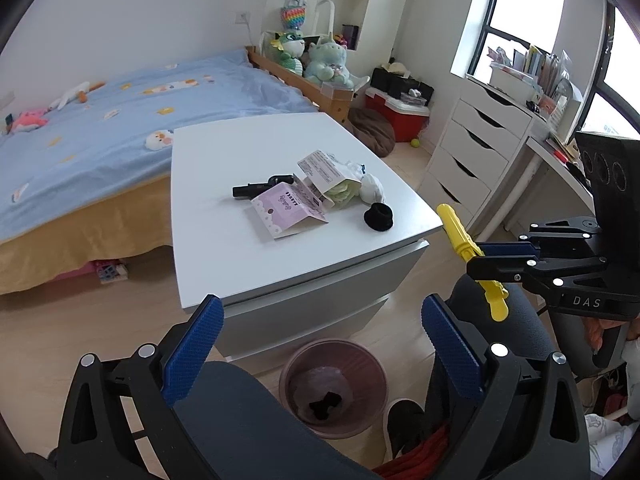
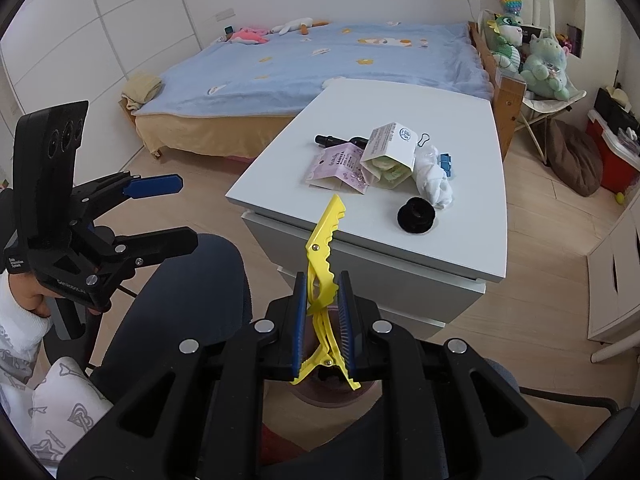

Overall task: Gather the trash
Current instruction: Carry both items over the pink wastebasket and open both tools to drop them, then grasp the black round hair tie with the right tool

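Note:
My right gripper [image 2: 322,292] is shut on a yellow plastic clip [image 2: 325,236] that sticks up past its blue pads; the same yellow clip [image 1: 460,236] and right gripper [image 1: 480,258] show at the right of the left wrist view. My left gripper [image 1: 320,320] stands wide open with nothing between its fingers, above a pink waste bin [image 1: 334,388] on the floor with a dark scrap and a liner inside. On the white cabinet top [image 1: 224,152] lie a pink packet [image 1: 286,208], a white carton [image 1: 326,172], a white wad [image 1: 372,190], a black ring [image 1: 378,216] and a black tube [image 1: 256,188].
A bed with a blue cover [image 1: 120,108] stands behind the cabinet. A white drawer unit [image 1: 468,152] and desk are at the right. The person's dark-trousered legs [image 2: 192,292] sit below both grippers, beside the bin. Plush toys [image 1: 324,60] and a red box [image 1: 400,114] stand at the back.

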The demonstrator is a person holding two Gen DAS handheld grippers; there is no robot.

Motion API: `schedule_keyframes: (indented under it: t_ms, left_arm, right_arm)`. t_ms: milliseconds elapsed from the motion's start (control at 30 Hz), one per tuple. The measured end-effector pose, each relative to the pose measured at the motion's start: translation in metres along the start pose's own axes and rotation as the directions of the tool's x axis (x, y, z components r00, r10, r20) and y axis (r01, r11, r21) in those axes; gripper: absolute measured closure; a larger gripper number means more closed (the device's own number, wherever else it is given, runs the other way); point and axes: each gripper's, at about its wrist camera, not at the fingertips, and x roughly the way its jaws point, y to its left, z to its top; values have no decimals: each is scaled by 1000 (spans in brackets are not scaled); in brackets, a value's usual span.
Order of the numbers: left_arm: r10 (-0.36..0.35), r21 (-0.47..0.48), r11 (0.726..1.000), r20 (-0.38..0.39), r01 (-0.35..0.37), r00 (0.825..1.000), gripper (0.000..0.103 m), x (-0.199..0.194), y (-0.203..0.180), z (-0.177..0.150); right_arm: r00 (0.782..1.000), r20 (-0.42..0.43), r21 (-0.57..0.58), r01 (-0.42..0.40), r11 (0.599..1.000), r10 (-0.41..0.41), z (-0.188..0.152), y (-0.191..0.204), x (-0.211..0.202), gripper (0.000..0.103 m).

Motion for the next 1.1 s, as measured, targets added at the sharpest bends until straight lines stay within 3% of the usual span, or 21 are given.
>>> schedule_keyframes:
  t_ms: [300,333,367,433,533,1100]
  left_arm:
    - [8,-6,1000,11,-8,1000,8,-4,6,2]
    - [8,-5,1000,12,-8,1000,8,-4,6,3]
    - [9,-3,1000,13,-9,1000,8,-4,6,3]
    - [8,-2,1000,13,-8,1000,8,-4,5,3]
    - [8,-2,1000,10,-8,1000,8,-3,5,3]
    - [24,-28,999,19,-24,1000,8,0,8,5]
  right_arm:
    - [998,-15,-32,-63,997,62,3,14,5,84]
    - [998,-14,-35,-62,997,61,3,14,5,67]
    - [998,-9,-34,-57,998,57,3,14,5,42]
    - [998,13,-20,-54,998,54,3,12,3,20]
    - [1000,24,4,-13,1000,13,4,6,4,9]
    - [996,56,90,64,994,-69,7,-17,-2,5]
